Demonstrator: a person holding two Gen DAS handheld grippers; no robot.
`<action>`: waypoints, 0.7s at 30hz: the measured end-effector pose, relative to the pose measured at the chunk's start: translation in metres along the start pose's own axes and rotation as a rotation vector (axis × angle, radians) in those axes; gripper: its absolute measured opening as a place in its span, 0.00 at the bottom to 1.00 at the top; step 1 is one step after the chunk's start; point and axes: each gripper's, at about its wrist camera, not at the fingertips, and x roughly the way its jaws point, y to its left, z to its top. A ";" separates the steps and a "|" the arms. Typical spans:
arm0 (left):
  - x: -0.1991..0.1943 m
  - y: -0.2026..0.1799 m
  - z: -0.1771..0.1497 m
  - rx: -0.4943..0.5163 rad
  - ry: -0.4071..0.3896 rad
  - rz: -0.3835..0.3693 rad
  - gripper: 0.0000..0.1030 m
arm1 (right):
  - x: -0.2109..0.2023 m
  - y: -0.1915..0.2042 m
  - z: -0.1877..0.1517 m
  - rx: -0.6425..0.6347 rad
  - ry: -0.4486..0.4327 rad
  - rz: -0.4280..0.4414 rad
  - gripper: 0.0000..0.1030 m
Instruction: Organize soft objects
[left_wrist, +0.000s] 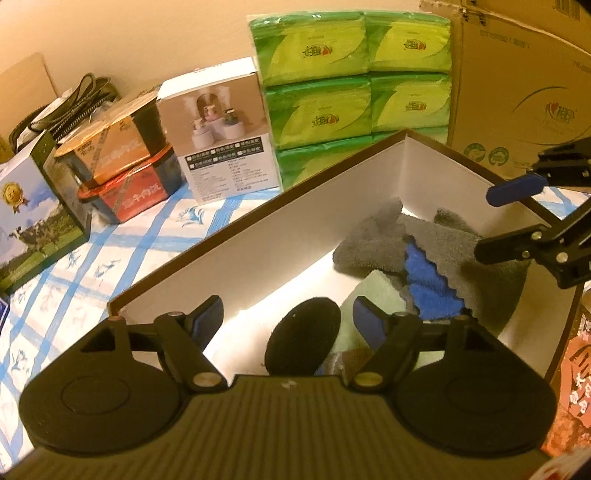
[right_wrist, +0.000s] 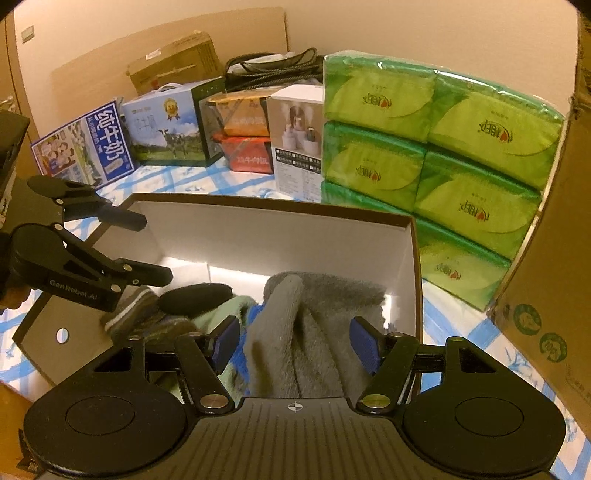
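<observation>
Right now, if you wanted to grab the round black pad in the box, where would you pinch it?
Pinch the black pad across its thin edge, coming from above with the open left gripper. It leans up on the green cloth, so its upper rim stands free, while the box wall blocks a sideways reach.

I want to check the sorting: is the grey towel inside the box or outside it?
Inside. The grey towel lies within the white walls of the box, crumpled rather than folded, beside the blue cloth.

Surface under blue-and-white checked cloth, open brown white-lined cardboard box, stacked green tissue packs, white product box, blue milk cartons, large corrugated carton
</observation>
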 end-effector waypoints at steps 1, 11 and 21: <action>-0.001 0.001 -0.001 -0.006 0.002 0.001 0.73 | -0.001 0.000 -0.001 0.004 0.002 0.001 0.65; -0.040 0.008 -0.004 -0.082 -0.004 -0.005 0.73 | -0.031 0.011 -0.006 0.020 0.002 0.002 0.67; -0.130 0.022 -0.031 -0.193 -0.059 0.010 0.73 | -0.101 0.040 -0.014 0.025 -0.047 0.011 0.70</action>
